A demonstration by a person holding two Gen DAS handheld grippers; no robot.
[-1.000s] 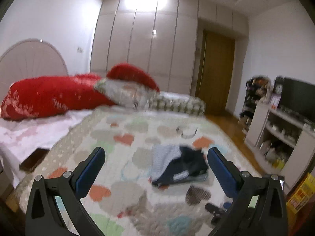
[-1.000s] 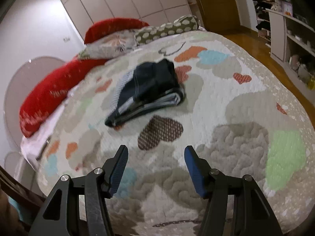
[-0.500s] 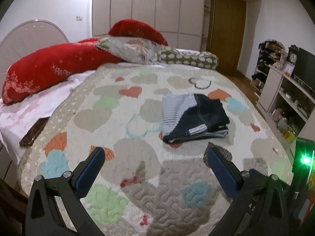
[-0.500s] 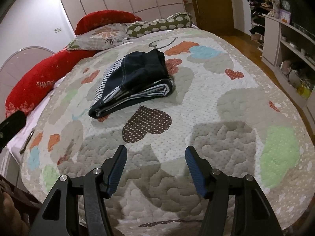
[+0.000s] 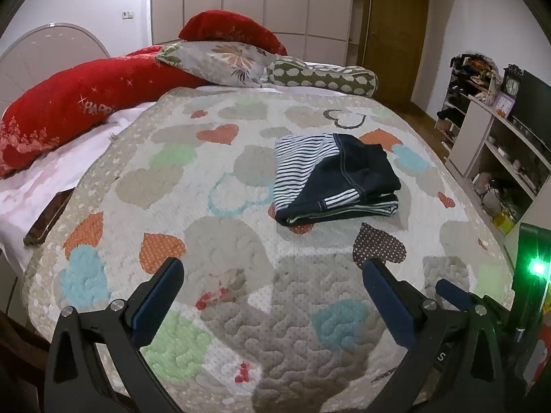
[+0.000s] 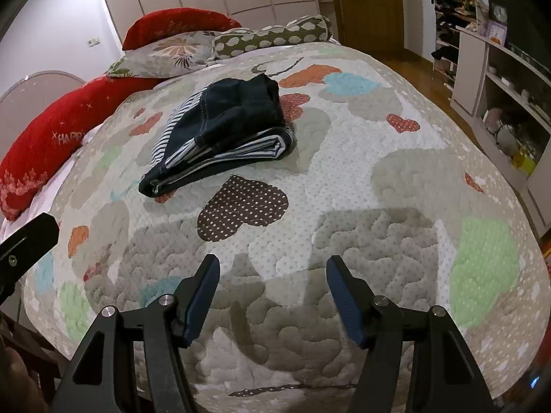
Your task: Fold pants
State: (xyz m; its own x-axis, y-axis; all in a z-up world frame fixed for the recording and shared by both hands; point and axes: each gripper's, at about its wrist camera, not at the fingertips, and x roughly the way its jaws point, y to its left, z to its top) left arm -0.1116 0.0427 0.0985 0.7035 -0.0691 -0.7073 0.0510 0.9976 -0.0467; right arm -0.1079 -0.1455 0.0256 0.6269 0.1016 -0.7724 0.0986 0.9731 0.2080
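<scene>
The pants (image 5: 334,179) lie folded in a compact stack on the heart-patterned quilt (image 5: 220,241), dark blue with striped lining showing. They also show in the right wrist view (image 6: 224,127). My left gripper (image 5: 272,275) is open and empty, held above the quilt's near end, well short of the pants. My right gripper (image 6: 272,272) is open and empty, also above the near end. Part of the right gripper (image 5: 454,296) shows at the lower right of the left wrist view.
Red pillows (image 5: 79,103), a floral pillow (image 5: 220,58) and a dotted bolster (image 5: 323,75) line the head of the bed. A phone (image 5: 48,216) lies at the left edge. White shelves (image 5: 499,158) stand to the right. A wooden door (image 5: 392,27) is behind.
Both grippers have tilted down and steadied toward the bed, so the folded pants sit nearer the middle of each view. The pants have not moved. Both grippers stay open.
</scene>
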